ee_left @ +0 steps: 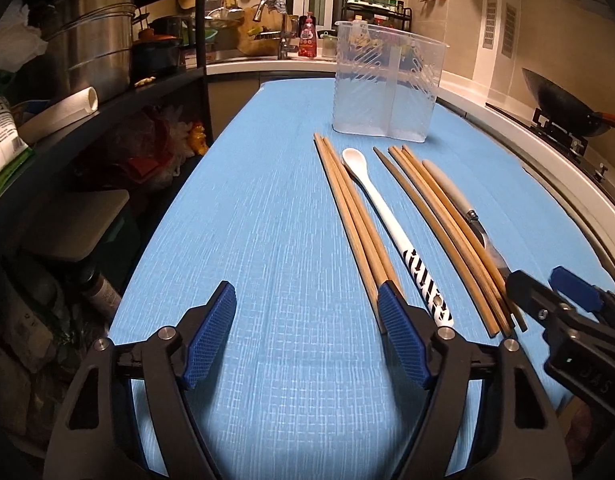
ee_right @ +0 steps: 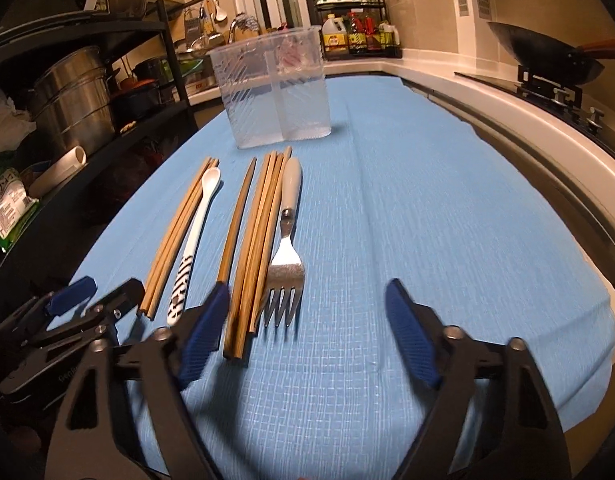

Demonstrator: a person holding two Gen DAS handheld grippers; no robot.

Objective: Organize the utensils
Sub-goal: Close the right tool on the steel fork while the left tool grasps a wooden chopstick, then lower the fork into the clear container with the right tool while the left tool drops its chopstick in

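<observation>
Utensils were seen laid out in a row on a blue cloth (ee_left: 247, 200): a left bundle of wooden chopsticks (ee_left: 347, 208), a white spoon (ee_left: 381, 216) with a black-and-white patterned handle, a right bundle of chopsticks (ee_left: 439, 224), and a fork (ee_right: 285, 256) with a pale handle, its tines pointed toward the camera. A clear plastic holder (ee_left: 387, 80), split into two compartments, was stood upright just beyond the far tips of the row.

The left gripper (ee_left: 307, 334) was held well open over the cloth, with only bare cloth between its blue pads; nothing was gripped. Its right pad was seen at the near end of the left chopstick bundle, though contact could not be judged.

The right gripper (ee_right: 303, 334) was likewise held wide apart and gripped nothing. The near ends of the right chopstick bundle and the fork tines were framed between its pads, closer to the left pad, which was blurred.

Each gripper was visible at the edge of the other's view. Writing on a green-and-white package (ee_right: 9, 208) on the shelf could not be read.
</observation>
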